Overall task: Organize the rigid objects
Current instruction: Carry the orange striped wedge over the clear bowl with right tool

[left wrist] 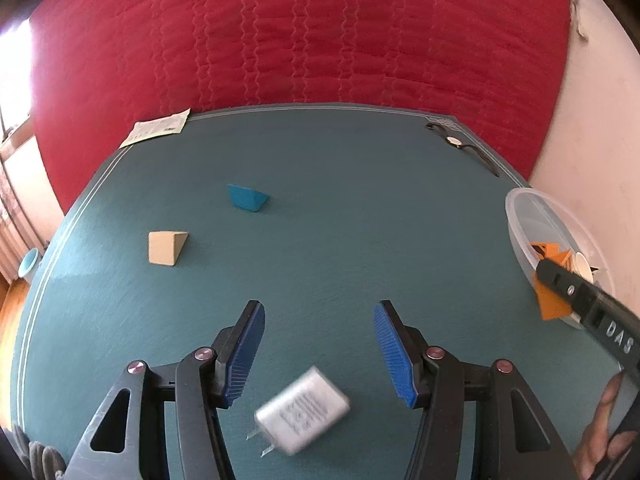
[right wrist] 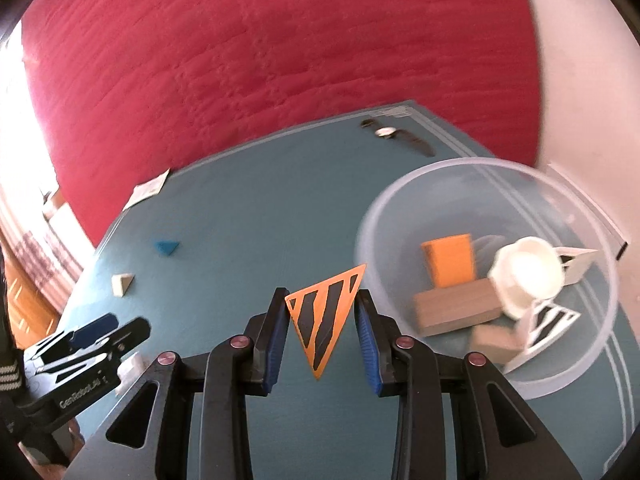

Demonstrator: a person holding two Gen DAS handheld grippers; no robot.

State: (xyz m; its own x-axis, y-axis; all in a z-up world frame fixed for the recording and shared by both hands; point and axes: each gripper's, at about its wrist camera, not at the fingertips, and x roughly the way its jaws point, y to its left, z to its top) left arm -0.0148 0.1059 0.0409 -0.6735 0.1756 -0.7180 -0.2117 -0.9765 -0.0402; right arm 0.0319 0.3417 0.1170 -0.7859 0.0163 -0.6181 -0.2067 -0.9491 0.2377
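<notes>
Gripping an orange triangular frame [right wrist: 325, 316] by its two upper corners, the right gripper [right wrist: 323, 334] sits low in the middle of its own view, blue pads pressed against the piece, which hangs point-down above the teal tabletop [right wrist: 248, 216]. Just to the right of it, filling the right side of that frame, is a clear plastic bowl [right wrist: 404, 216] holding an orange block [right wrist: 450, 260], a brown wooden block [right wrist: 456, 308], a white cup [right wrist: 528, 276] lying on its side and white triangular frames [right wrist: 548, 322].

The left gripper [left wrist: 319, 354] stands with its jaws apart in the lower middle of its view, nothing between the pads. Below them, slightly blurred, a white plug-in charger [left wrist: 302, 412] with two metal prongs lies on the teal surface, touching neither finger.

Farther up on the left of that view rest a tan wooden wedge [left wrist: 166, 248] and, beyond it, a blue wedge [left wrist: 246, 198], well apart from each other. A wristwatch [left wrist: 456, 142] lies near the far right corner of the table, and a paper leaflet [left wrist: 158, 130] at the far left corner. Behind everything hangs a red quilted cloth [left wrist: 300, 32].
</notes>
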